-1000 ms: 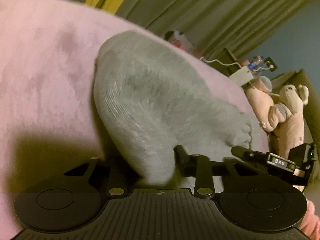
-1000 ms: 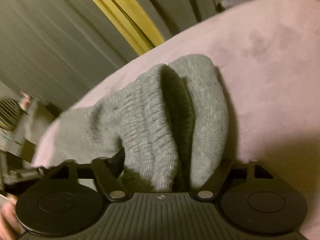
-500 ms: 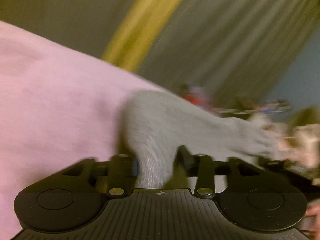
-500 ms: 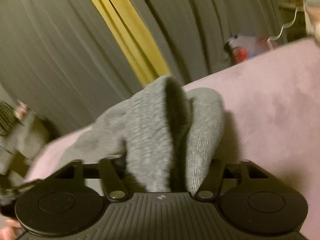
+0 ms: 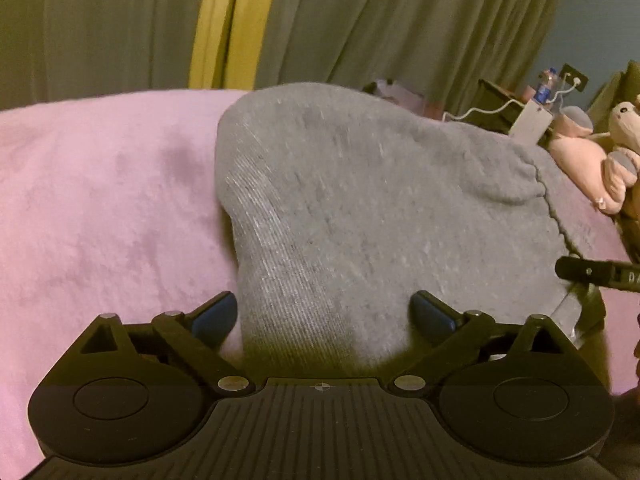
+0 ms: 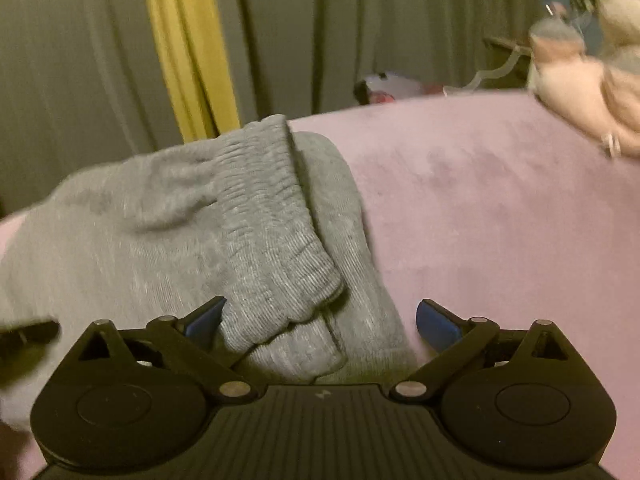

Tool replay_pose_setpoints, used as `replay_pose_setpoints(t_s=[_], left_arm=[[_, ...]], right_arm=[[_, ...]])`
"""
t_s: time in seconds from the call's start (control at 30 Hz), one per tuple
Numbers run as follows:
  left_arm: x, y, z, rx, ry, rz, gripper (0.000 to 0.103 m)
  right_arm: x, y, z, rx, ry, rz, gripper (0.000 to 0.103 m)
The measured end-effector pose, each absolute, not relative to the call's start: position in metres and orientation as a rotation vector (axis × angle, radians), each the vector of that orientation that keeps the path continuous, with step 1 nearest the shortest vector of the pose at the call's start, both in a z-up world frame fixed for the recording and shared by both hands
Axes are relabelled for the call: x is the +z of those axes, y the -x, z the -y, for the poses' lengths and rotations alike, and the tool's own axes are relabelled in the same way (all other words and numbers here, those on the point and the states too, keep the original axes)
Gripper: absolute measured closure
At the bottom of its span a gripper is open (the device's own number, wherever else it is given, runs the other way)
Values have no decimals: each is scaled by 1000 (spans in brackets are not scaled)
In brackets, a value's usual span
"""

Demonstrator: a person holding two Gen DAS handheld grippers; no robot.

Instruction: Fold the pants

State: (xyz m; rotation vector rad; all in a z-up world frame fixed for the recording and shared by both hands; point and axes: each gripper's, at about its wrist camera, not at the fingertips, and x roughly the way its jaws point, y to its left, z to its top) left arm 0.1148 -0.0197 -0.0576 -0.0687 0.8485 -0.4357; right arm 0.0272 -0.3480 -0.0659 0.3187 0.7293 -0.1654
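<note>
- Now, starting at the left, the black left gripper (image 5: 324,312) is standing with its jaws spread wide, where half a second ago they were pinched on cloth; its blue-tipped fingers (image 5: 216,314) are sitting either side of the soft grey knitted pants (image 5: 360,208) without squeezing them.
- Between the two tools, the pants are lying bunched and doubled over on the pink plush blanket (image 5: 100,208), no longer being carried through the air.
- Moving right, the black right gripper (image 6: 320,316) is also gaping open, having let go in the same half second; the ribbed elastic waistband (image 6: 272,220) is resting over a second grey layer between its fingers, slack and unheld.
- Further right, a pink-and-grey stuffed toy (image 6: 580,76) is sitting at the blanket's edge, well apart from the garment.
- To my eye, both releases are marking the end of one fold: the cloth is settling under its own weight, and the next grasp is probably needing a fresh edge, since the layers are looking lumpy, not flat.
</note>
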Motion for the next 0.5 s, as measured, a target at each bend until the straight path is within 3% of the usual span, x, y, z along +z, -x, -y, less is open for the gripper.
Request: replay_pose_setpoints(t_s=[0.37, 0.5], left_arm=[[-16, -57, -20, -289, 233, -713, 6], [-1, -28, -17, -288, 325, -580, 5]], right_arm=[[-41, 15, 316, -154, -266, -615, 4], [-33, 27, 309, -66, -257, -463, 5]])
